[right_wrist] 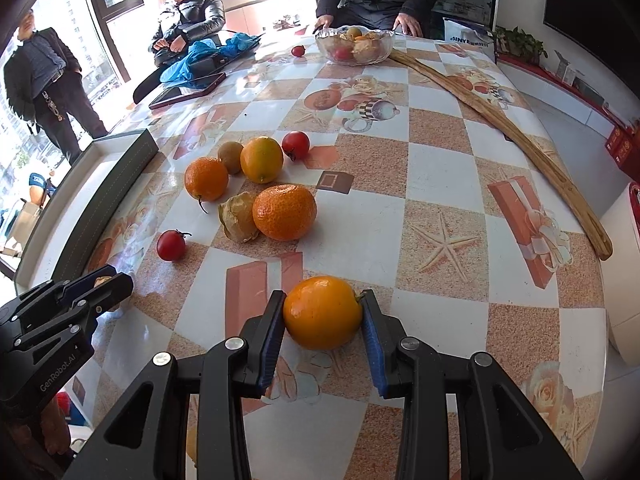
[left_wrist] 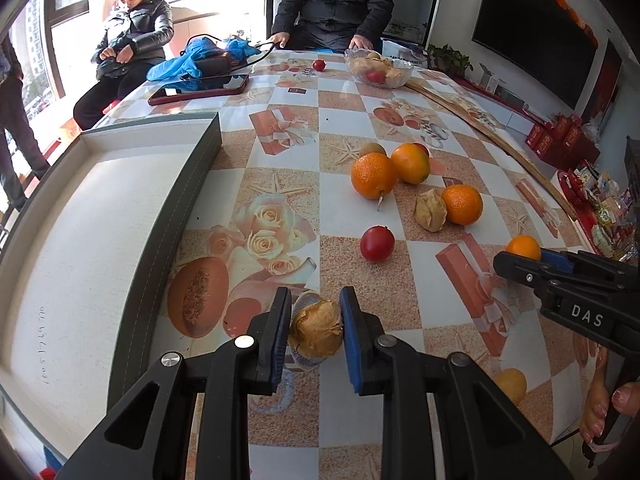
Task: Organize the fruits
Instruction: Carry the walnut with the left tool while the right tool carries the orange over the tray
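Papery tan husk covers the small round husked fruit [left_wrist: 316, 330] that the left claw [left_wrist: 315, 334] pinches at the bottom centre of the left wrist view, both pads pressing its sides just above the glossy checked surface [left_wrist: 360, 120]. The right claw [right_wrist: 323, 320] is clamped on a smooth round orange citrus [right_wrist: 322, 312] at the bottom centre of its own view. The shallow grey tray with a white lining [left_wrist: 80, 240] fills the left of the left view, empty so far. To do this well, I judge both fruits should rise straight, clear the tray's raised wall, and the husk be gripped lightly, since it crushes easily.
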{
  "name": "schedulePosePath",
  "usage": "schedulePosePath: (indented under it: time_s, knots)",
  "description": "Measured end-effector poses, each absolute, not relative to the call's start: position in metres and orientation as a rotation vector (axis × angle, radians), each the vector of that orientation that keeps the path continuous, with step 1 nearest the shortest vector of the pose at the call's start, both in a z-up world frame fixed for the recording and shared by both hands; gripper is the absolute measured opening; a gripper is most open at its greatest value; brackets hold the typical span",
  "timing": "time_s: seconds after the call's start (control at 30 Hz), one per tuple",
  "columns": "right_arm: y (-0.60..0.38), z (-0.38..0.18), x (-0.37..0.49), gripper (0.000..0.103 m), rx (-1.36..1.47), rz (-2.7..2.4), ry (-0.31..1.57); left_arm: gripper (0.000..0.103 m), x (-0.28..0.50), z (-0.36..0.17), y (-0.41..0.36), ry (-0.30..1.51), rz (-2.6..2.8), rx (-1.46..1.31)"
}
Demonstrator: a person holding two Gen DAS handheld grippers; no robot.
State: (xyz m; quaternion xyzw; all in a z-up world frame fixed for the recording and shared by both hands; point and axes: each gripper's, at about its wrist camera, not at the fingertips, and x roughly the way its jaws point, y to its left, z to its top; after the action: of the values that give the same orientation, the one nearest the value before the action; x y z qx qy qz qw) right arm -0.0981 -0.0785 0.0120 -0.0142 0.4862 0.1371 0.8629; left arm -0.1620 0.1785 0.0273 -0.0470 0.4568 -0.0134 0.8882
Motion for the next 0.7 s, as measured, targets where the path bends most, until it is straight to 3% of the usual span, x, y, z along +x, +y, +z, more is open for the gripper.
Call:
schedulePosePath:
  time_s: [0.7]
  knots:
    - [0.010, 0.055, -0.101, 0.038, -0.063, 0.463, 1.015, 0.027, -0.188, 0.082, 0.263, 0.855, 0.120, -0.113]
